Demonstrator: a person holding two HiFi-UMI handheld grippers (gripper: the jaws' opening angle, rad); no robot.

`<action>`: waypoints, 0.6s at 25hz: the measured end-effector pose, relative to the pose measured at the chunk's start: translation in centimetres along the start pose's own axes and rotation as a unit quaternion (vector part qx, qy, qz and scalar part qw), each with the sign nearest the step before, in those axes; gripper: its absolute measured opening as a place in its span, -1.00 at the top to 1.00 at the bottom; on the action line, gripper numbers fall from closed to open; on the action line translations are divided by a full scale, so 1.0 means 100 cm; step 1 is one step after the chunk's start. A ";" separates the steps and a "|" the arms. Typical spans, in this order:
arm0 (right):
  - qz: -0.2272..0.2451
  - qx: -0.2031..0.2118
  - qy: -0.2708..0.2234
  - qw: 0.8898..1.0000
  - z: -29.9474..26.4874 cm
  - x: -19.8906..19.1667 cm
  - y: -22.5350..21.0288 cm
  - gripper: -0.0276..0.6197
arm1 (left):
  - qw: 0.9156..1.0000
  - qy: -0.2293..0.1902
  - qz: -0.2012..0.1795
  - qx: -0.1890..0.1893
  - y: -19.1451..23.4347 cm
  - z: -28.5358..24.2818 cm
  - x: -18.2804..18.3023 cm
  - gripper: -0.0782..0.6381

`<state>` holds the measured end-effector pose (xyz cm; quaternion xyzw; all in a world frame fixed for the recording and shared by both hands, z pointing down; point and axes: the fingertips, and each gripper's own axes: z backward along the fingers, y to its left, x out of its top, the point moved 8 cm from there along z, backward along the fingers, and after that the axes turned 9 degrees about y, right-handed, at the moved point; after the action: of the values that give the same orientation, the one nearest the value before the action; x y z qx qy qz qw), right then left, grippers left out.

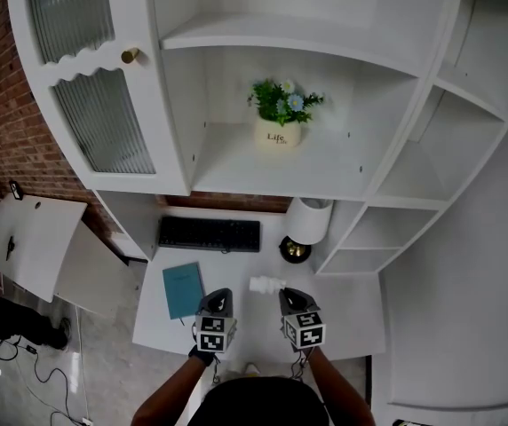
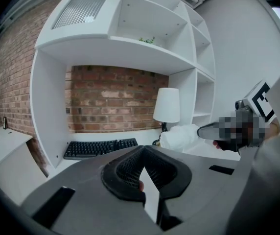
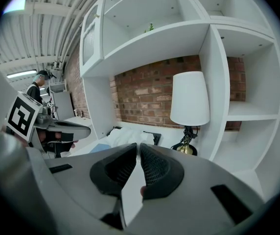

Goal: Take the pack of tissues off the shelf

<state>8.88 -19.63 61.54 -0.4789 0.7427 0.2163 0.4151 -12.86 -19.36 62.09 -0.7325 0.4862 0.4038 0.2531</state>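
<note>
Left gripper (image 1: 218, 298): closed, pads meeting at the tips, nothing in it. Right gripper (image 1: 290, 298): same, jaws pinched together with only a sliver of gap behind the tips, empty. In my head view both sit low and point toward 12 o'clock over the white desk (image 1: 352, 313). The pack of tissues (image 1: 267, 284) lies on the desk, below the shelf (image 1: 325, 162), just ahead of the two tips and between them, touching neither. From the pack: lamp (image 1: 309, 220) at 1 o'clock, keyboard (image 1: 210, 233) at 11, blue notebook (image 1: 183, 289) at 9, just beside the left gripper. Potted plant (image 1: 281, 114) on the shelf, at 12.
</note>
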 end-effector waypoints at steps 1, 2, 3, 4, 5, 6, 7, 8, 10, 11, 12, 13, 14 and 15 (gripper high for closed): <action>-0.001 -0.001 0.004 1.000 -0.003 -0.004 0.000 0.83 | 1.000 0.003 0.000 -0.002 -0.001 -0.002 -0.003 0.74; -0.002 -0.002 0.009 1.000 -0.007 -0.007 0.001 0.83 | 1.000 0.006 0.000 -0.005 -0.002 -0.003 -0.005 0.74; -0.004 -0.002 0.014 1.000 -0.010 -0.011 0.002 0.83 | 1.000 0.010 0.002 -0.008 -0.003 -0.005 -0.009 0.74; -0.005 -0.001 0.019 1.000 -0.013 -0.014 0.003 0.83 | 1.000 0.015 0.004 -0.011 -0.003 -0.007 -0.012 0.74; -0.005 -0.001 0.024 1.000 -0.016 -0.017 0.004 0.83 | 1.000 0.022 0.006 -0.013 -0.004 -0.008 -0.015 0.74; -0.006 0.000 0.030 1.000 -0.018 -0.021 0.005 0.83 | 0.999 0.027 0.008 -0.015 -0.004 -0.009 -0.018 0.74; -0.007 0.001 0.035 0.999 -0.020 -0.024 0.006 0.83 | 0.999 0.029 0.008 -0.017 -0.005 -0.010 -0.020 0.74; -0.009 0.002 0.040 0.999 -0.023 -0.027 0.007 0.83 | 0.999 0.029 0.008 -0.019 -0.006 -0.011 -0.022 0.74; -0.016 0.005 0.048 0.999 -0.027 -0.033 0.010 0.83 | 0.999 0.035 0.009 -0.023 -0.007 -0.014 -0.027 0.74; -0.019 0.007 0.053 0.998 -0.030 -0.037 0.013 0.83 | 0.999 0.039 0.010 -0.024 -0.007 -0.015 -0.030 0.74; -0.021 0.008 0.058 0.998 -0.033 -0.041 0.015 0.83 | 0.999 0.043 0.012 -0.026 -0.008 -0.016 -0.033 0.74; -0.022 0.008 0.064 0.998 -0.035 -0.046 0.017 0.83 | 0.998 0.047 0.013 -0.027 -0.009 -0.017 -0.036 0.74; -0.023 0.007 0.070 0.997 -0.038 -0.050 0.018 0.83 | 0.998 0.051 0.013 -0.028 -0.010 -0.018 -0.039 0.74; -0.024 0.007 0.076 0.997 -0.040 -0.054 0.018 0.83 | 0.998 0.054 0.013 -0.028 -0.010 -0.020 -0.041 0.74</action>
<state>6.71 -18.84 68.13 -0.5089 0.7616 0.1639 0.3663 -12.13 -18.38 66.58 -0.7538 0.4966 0.3808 0.2005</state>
